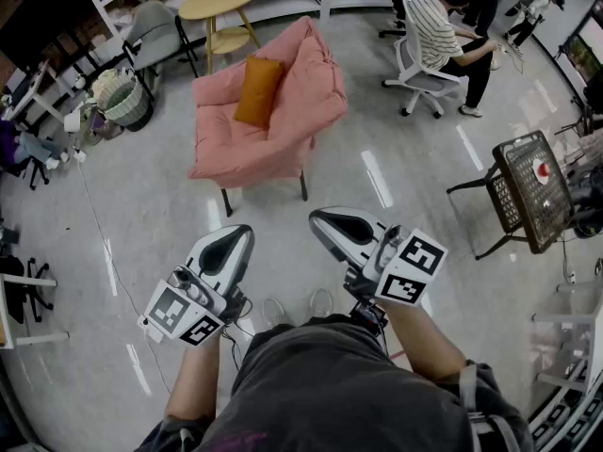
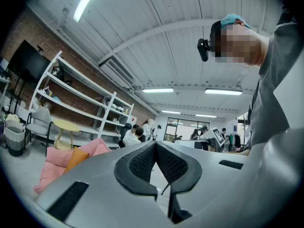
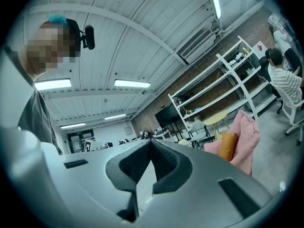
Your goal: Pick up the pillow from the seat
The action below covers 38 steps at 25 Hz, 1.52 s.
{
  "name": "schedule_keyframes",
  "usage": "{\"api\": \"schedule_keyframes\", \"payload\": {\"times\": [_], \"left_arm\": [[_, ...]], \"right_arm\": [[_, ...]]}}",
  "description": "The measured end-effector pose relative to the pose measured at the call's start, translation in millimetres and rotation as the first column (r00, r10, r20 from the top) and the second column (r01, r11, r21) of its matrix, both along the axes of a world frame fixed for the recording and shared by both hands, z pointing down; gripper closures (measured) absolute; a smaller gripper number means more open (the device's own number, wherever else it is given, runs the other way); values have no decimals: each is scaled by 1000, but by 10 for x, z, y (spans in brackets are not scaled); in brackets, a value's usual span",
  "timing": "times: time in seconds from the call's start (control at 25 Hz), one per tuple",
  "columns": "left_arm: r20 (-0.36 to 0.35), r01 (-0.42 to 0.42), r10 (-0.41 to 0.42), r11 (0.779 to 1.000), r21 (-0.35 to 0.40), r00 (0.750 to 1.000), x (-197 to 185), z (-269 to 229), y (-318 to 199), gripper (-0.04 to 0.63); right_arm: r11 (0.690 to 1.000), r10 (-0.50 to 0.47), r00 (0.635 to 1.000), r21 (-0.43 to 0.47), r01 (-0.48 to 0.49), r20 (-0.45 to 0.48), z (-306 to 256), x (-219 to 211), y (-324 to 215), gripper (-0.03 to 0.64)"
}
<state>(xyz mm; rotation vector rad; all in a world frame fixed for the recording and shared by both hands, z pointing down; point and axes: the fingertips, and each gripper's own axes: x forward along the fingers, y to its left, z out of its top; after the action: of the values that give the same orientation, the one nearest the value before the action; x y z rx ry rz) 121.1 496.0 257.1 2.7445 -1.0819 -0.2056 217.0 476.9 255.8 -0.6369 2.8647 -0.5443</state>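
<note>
An orange pillow (image 1: 257,90) leans upright against the back of a pink armchair (image 1: 301,102), a few steps ahead of me. Both grippers are held close to my body, well short of the chair, and point up and forward. My left gripper (image 1: 245,231) is shut with nothing between its jaws. My right gripper (image 1: 317,217) is also shut and empty. The left gripper view has the pillow (image 2: 76,158) on the armchair (image 2: 50,160) low at the left, beyond the gripper (image 2: 156,143). The right gripper view has the pillow (image 3: 228,146) and armchair (image 3: 248,134) at the right, beyond the gripper (image 3: 151,140).
A round yellow table (image 1: 219,1) and a grey chair (image 1: 155,28) stand behind the armchair, with a wicker basket (image 1: 118,97) to the left. A person sits on a white office chair (image 1: 419,69) at the back right. A black mesh side table (image 1: 529,188) stands at the right.
</note>
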Motion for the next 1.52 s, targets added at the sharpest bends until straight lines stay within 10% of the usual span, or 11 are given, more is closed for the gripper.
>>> {"api": "schedule_keyframes", "payload": {"times": [0.8,1.52], "left_arm": [[-19,62,-62,998,-24,998,166,174,-255,584],[-56,90,-94,993,-77,994,-682,434,-1581,584]], "right_arm": [[999,-5,1000,-50,5,1,154,371,-294,601],[994,7,999,-109,-11,-43,400,-296,-1646,601]]}}
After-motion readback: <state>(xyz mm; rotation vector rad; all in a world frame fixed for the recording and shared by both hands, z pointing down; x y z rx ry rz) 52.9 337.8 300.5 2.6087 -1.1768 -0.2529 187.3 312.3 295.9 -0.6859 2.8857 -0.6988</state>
